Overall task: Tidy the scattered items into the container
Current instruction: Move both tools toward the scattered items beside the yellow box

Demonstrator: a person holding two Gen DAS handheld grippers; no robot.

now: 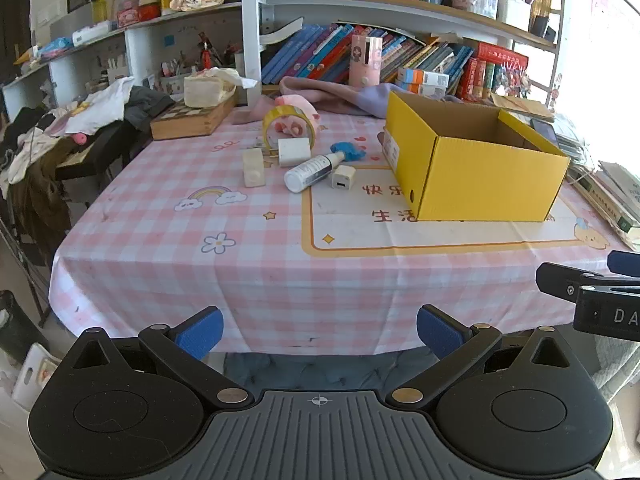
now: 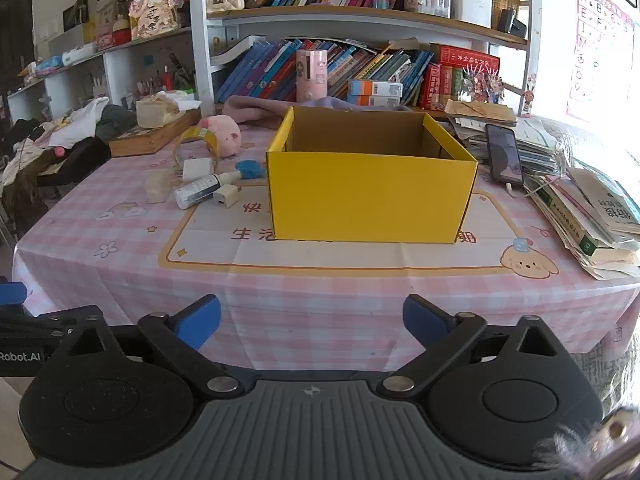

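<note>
An open yellow cardboard box (image 1: 476,172) (image 2: 372,196) stands on the pink checked tablecloth (image 1: 168,236) (image 2: 320,288). To its left lie a white spray bottle (image 1: 312,172) (image 2: 198,191), a small white charger cube (image 1: 343,178) (image 2: 225,197), a larger white plug (image 1: 294,151) (image 2: 197,168), a cream block (image 1: 253,167) (image 2: 157,187), a blue crumpled thing (image 1: 349,150) (image 2: 249,169), a yellow tape roll (image 1: 289,122) (image 2: 198,140) and a pink plush pig (image 2: 224,133). My left gripper (image 1: 319,330) and right gripper (image 2: 312,320) are both open and empty, in front of the table's near edge.
Bookshelves fill the back. A wooden box (image 1: 192,120) with a tissue pack sits at the back left. A phone (image 2: 505,154) and stacked books (image 2: 592,216) lie right of the box. Clothes (image 1: 80,116) are piled off the table's left side.
</note>
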